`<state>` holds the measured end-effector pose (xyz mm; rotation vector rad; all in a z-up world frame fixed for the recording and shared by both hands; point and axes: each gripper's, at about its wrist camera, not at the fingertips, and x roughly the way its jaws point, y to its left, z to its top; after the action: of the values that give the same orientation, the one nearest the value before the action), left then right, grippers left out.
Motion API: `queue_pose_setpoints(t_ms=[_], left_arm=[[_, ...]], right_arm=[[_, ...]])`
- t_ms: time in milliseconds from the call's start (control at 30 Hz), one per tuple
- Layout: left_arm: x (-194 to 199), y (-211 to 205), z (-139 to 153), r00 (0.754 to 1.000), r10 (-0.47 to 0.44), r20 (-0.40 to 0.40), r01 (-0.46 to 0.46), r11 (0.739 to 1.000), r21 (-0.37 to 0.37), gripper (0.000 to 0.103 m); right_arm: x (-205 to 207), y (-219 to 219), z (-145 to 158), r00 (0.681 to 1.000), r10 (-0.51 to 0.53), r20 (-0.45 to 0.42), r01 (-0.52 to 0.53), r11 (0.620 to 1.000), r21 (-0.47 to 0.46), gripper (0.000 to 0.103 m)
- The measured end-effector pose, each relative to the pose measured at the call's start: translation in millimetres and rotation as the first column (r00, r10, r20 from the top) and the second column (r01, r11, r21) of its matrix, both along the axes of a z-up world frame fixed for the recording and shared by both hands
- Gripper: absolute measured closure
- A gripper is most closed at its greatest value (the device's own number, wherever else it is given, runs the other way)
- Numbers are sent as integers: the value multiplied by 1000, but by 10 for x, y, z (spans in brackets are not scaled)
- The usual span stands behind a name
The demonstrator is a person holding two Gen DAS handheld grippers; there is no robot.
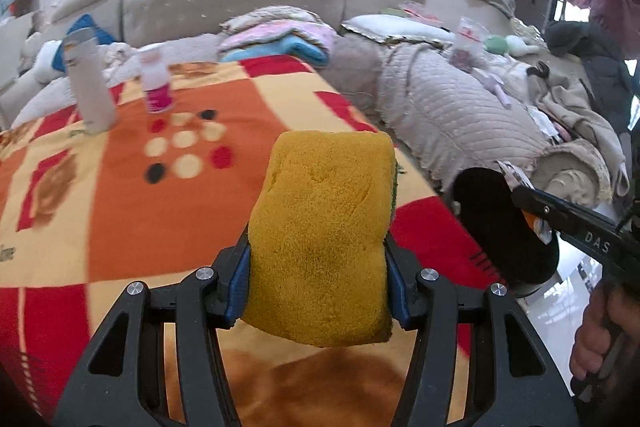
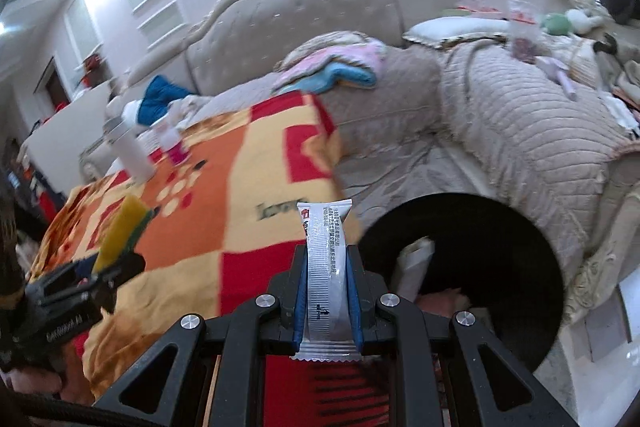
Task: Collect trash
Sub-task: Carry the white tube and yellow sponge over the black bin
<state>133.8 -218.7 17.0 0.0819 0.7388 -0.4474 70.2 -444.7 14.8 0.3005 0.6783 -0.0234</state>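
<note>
Left gripper (image 1: 318, 267) clamps the squashed yellow foam sponge (image 1: 324, 235); right gripper (image 2: 328, 291) pinches a flat silver foil sachet (image 2: 326, 267) — either, let go early, could miss the round black bin (image 2: 476, 267) beside the bed's edge.

Yellow sponge (image 1: 320, 239) with a thin green scrub layer on its far side is standing upright, pinched at its lower half and bulging above the squeeze — hanging over the orange, red and cream checked blanket (image 1: 120, 219). Silver-white snack wrapper (image 2: 326, 283), long and narrow with crimped serrated ends and black print, is standing on end, clamped flat along its middle — top edge flaring out. Black round bin (image 2: 500, 227) is sitting just beside it, paper scraps lying inside.
</note>
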Motion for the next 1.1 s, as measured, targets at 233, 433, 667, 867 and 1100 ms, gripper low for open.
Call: queue_pose_setpoints(t_ms=[233,433,667,867,1100], left_arm=[[-37,-605,-49,995,-97,5,96,995,24,49],[6,-1185,-144,973,-228,-22,229,971,63,49],[124,-1648,-275,949,-300,-102,305,952,38,49],[279,-1760,-446,947,-273,-170,278,961,5,48],[276,-1709,-440,944,-280,-172,279,960,-34,46]], right_arm=[[-154,-446,-125,999,-53,4,53,998,37,87],[-145,-706,-239,990,-134,-49,137,989,52,87],[-108,-915,-403,966,-221,-131,231,971,64,87],[-93,-997,-423,960,-245,-136,258,962,84,87],[-60,-1028,-423,955,-264,-136,276,957,86,87]])
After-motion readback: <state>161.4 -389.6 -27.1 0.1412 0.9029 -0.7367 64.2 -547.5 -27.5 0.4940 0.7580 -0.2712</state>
